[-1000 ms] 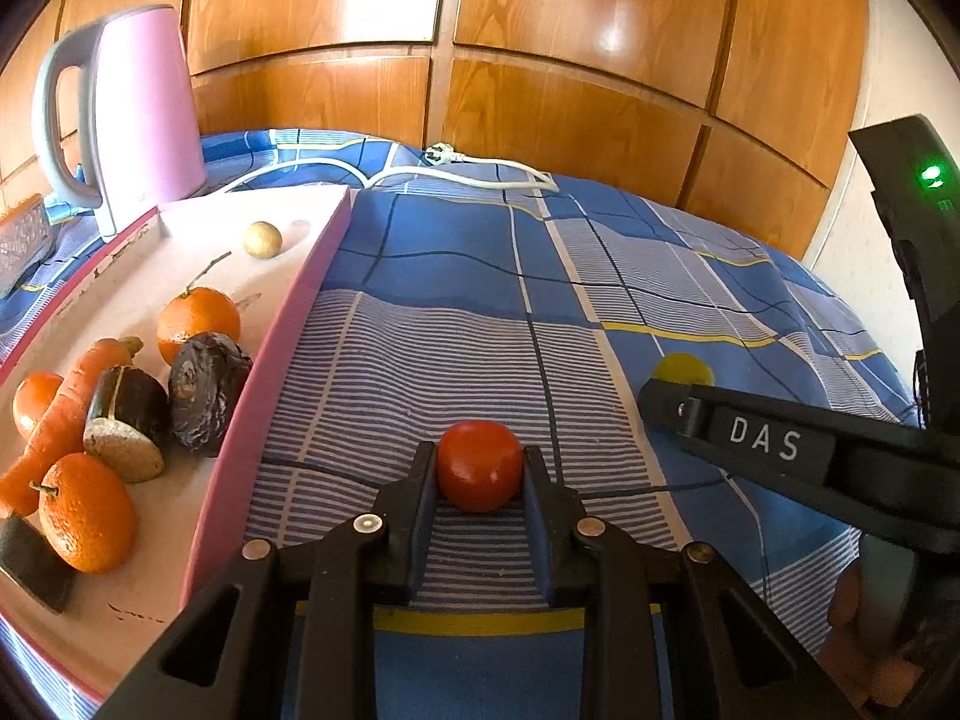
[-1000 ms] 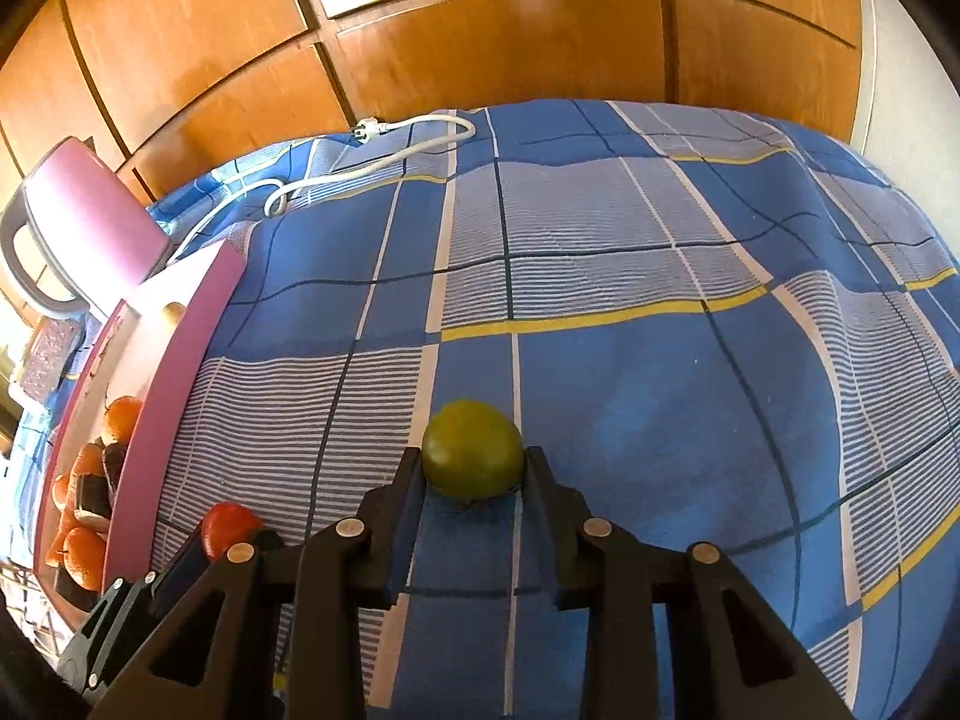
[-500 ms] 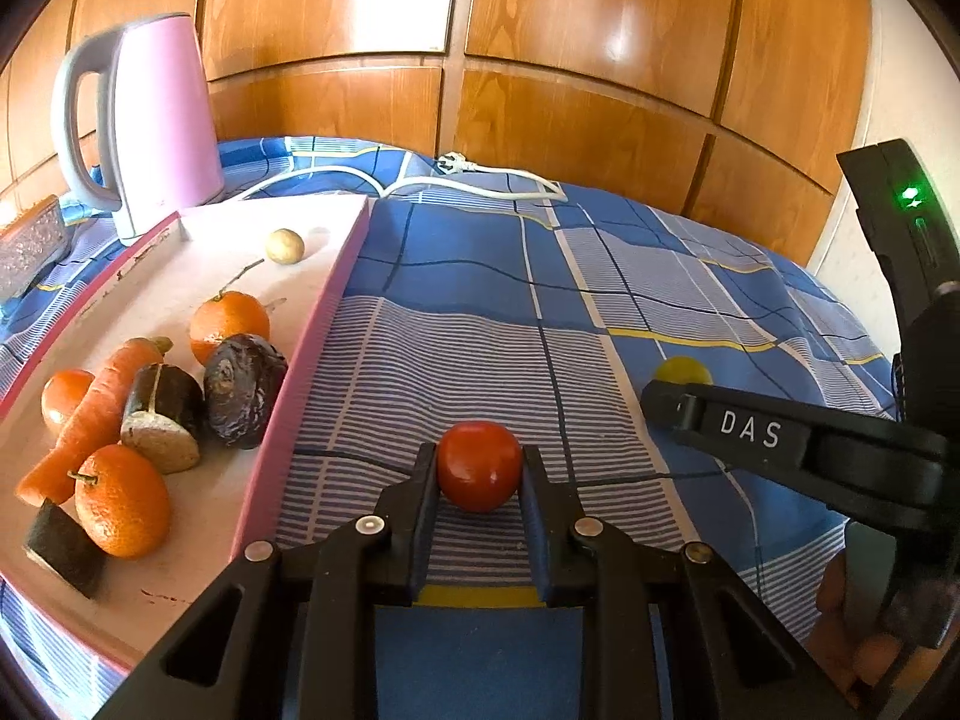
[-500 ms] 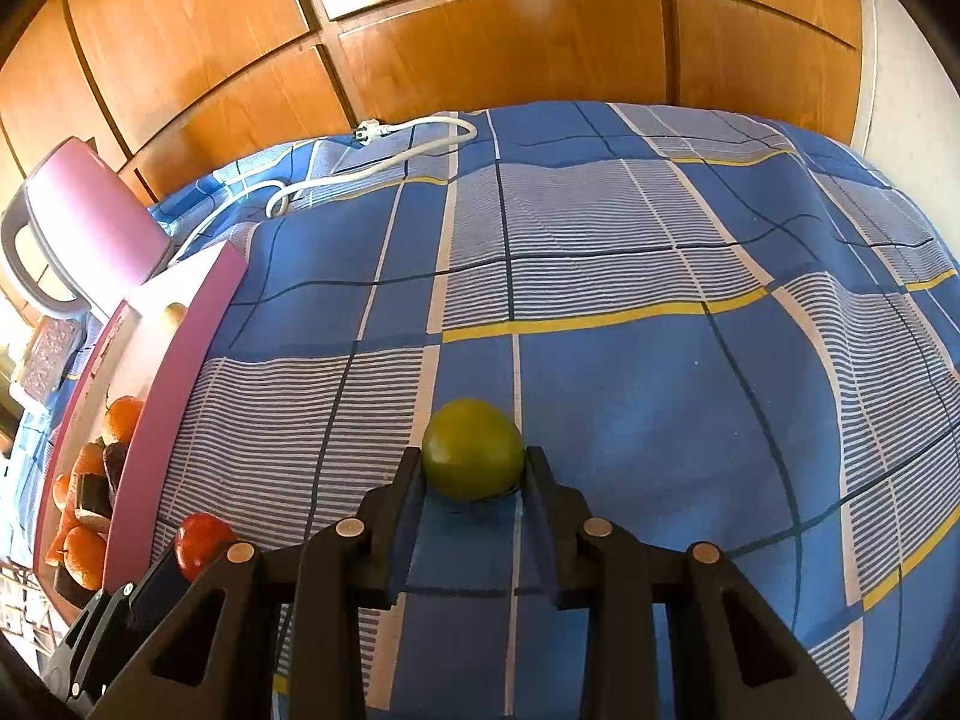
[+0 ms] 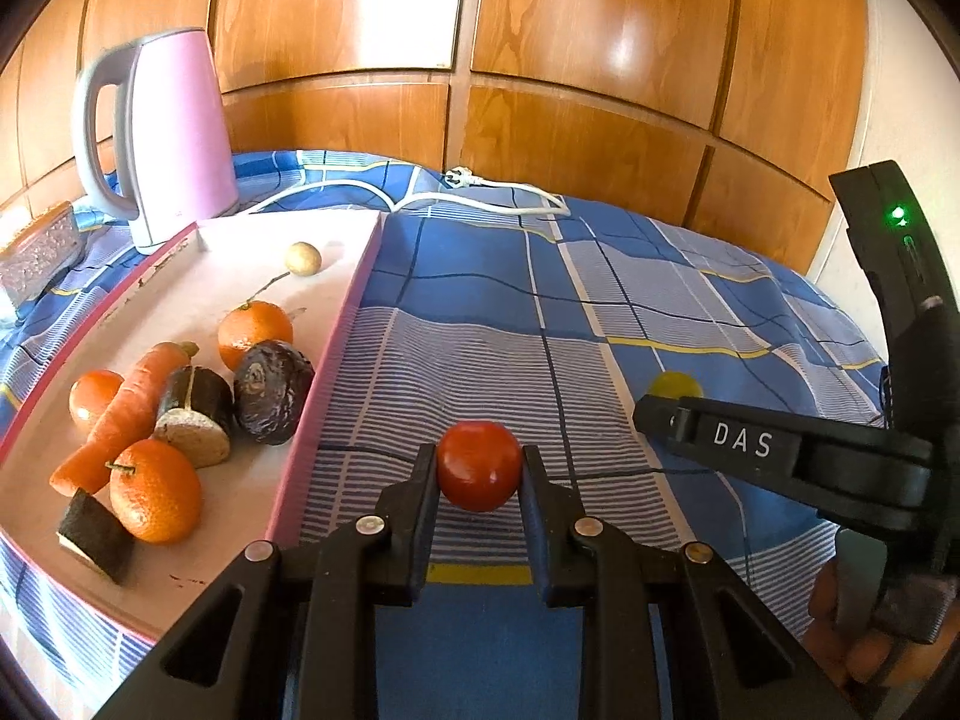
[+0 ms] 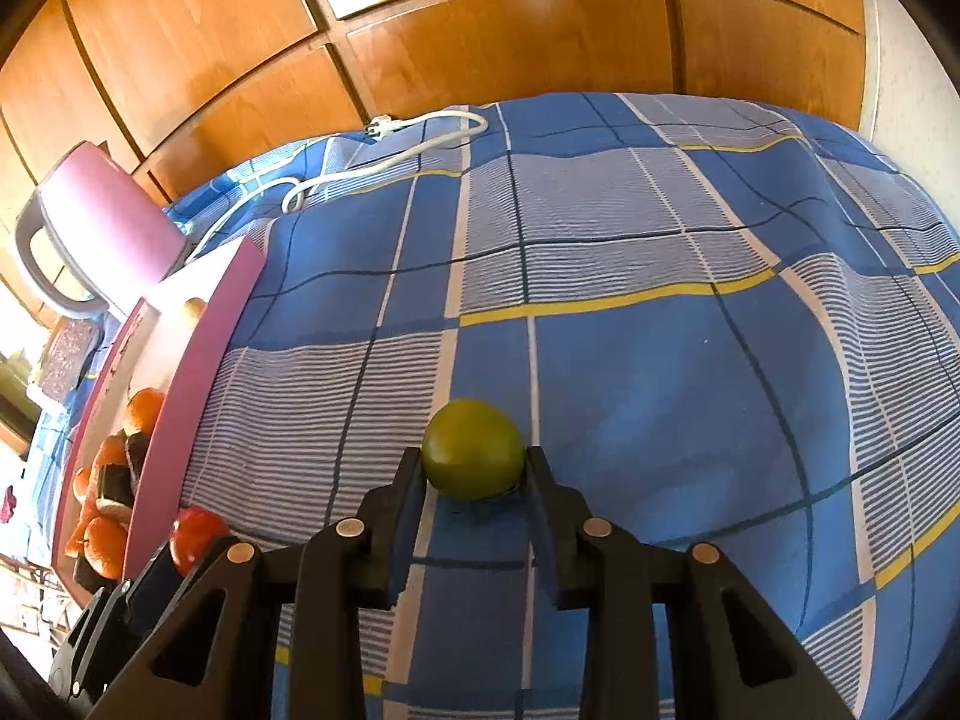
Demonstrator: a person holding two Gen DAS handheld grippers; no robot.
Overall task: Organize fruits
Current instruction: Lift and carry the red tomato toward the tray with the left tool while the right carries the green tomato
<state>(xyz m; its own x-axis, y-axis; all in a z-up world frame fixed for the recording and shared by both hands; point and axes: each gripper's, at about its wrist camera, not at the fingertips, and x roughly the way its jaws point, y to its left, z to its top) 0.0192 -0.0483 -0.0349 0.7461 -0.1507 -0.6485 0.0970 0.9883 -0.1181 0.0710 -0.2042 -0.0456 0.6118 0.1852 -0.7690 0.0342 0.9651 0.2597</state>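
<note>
Two fruits are pinched at once here: the left gripper (image 5: pixel 479 480) is clamped on a red tomato (image 5: pixel 479 465), the right gripper (image 6: pixel 474 474) on a green fruit (image 6: pixel 473 449), both just over the blue checked cloth (image 5: pixel 540 276). Biggest risk looks like a round, smooth fruit squirting out of the flat pads and rolling off, or the two grippers bumping since they sit close together. The pink tray (image 5: pixel 327 372) on the left has a raised rim to clear, and its near end is crowded with oranges (image 5: pixel 155 492) and a carrot (image 5: pixel 123 414); the far end by the kettle (image 5: pixel 165 132) has open room
</note>
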